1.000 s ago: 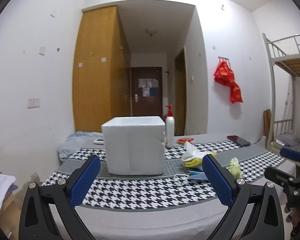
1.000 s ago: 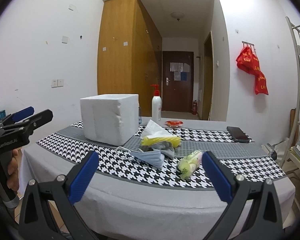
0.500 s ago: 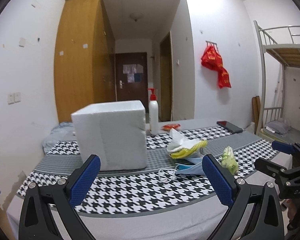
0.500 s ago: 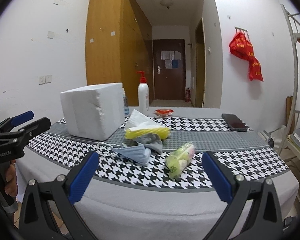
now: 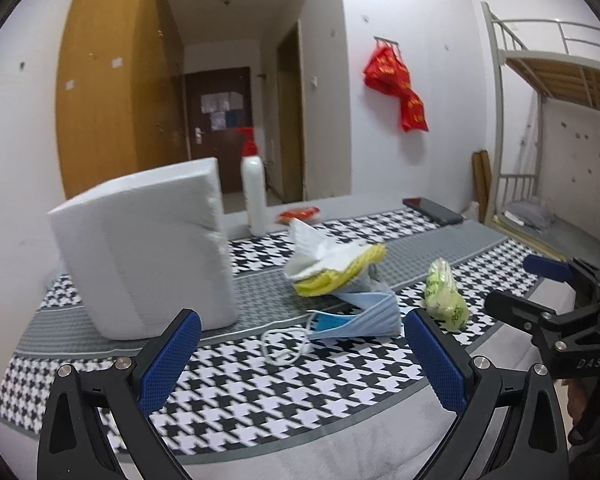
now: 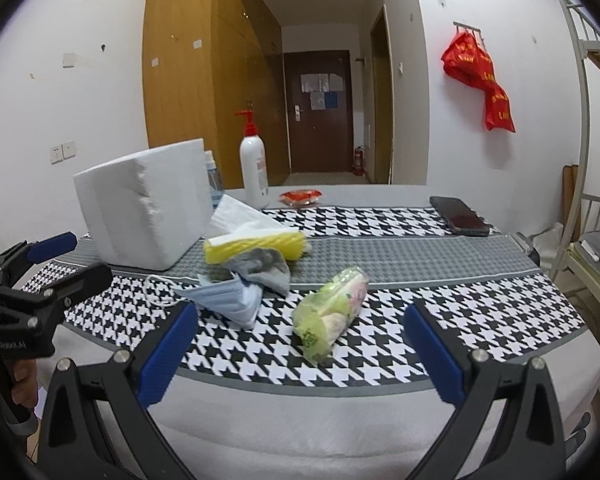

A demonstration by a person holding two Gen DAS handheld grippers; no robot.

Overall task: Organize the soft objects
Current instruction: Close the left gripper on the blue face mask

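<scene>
At the table's near edge, the left gripper (image 5: 298, 354) and right gripper (image 6: 300, 350) hang spread wide, holding nothing. Just beyond lie a face mask (image 6: 230, 298) and green packet (image 6: 332, 310), then tissues (image 6: 256, 240) beside the foam box (image 6: 142, 210).

Both tongs (image 5: 298, 354) (image 6: 300, 354) nearer face mask (image 5: 356, 318), still spread wide.

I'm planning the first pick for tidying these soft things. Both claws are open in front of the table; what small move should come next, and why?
Probably ease the right claw forward and down onto the green plastic bag. It lies straight ahead between the open jaws, apart from the face mask and tissue pack, so nothing crowds the grip. The left claw faces the mask.
</scene>
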